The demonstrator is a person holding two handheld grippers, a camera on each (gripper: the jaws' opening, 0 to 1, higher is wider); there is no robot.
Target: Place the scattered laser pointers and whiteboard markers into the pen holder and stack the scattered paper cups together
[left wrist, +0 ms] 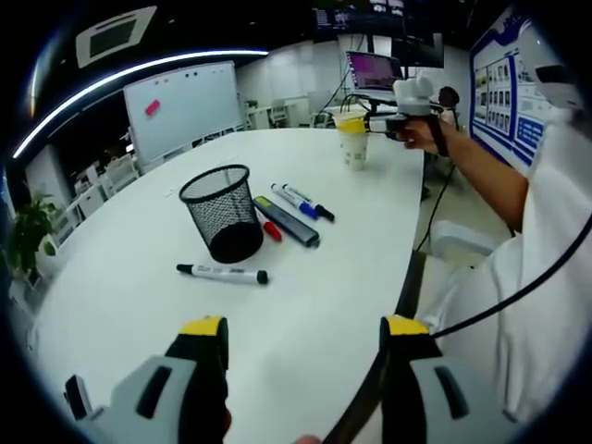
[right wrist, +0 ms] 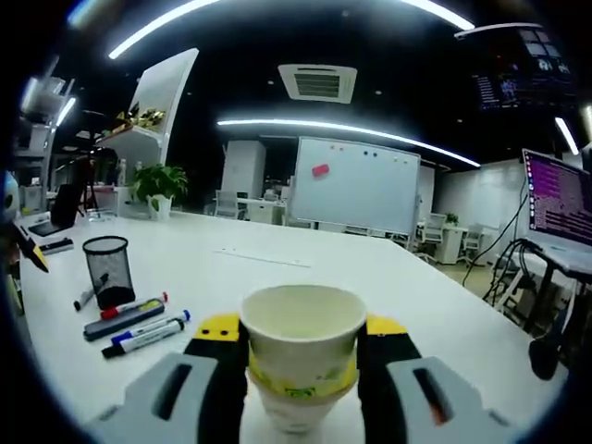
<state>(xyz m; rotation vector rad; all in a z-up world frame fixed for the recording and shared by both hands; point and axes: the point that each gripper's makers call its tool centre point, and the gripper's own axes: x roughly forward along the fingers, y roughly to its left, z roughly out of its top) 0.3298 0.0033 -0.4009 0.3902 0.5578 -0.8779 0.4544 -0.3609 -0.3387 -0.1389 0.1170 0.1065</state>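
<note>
A black mesh pen holder [left wrist: 222, 211] [right wrist: 106, 268] stands upright on the white table [left wrist: 305, 287]. In front of it lies a black marker [left wrist: 222, 273] [right wrist: 88, 296]. Beside it lie a red marker [left wrist: 271, 230] [right wrist: 139, 305], a dark grey laser pointer [left wrist: 289, 222] [right wrist: 125, 322] and two blue-capped markers [left wrist: 301, 201] [right wrist: 148, 335]. My left gripper [left wrist: 303, 328] hangs open over the table's near edge, nothing between its jaws. My right gripper [right wrist: 301, 328] [left wrist: 384, 123] is shut on a paper cup [right wrist: 301, 361] [left wrist: 352, 139] with a yellow band, nested in another cup at the far end.
A person's arm in a white sleeve [left wrist: 518, 231] reaches along the table's right edge [left wrist: 407, 277]. A laptop [left wrist: 375, 72] [right wrist: 560, 208] stands on a stand beyond the table. A whiteboard [left wrist: 180, 106] [right wrist: 356, 190] and office chairs lie further back.
</note>
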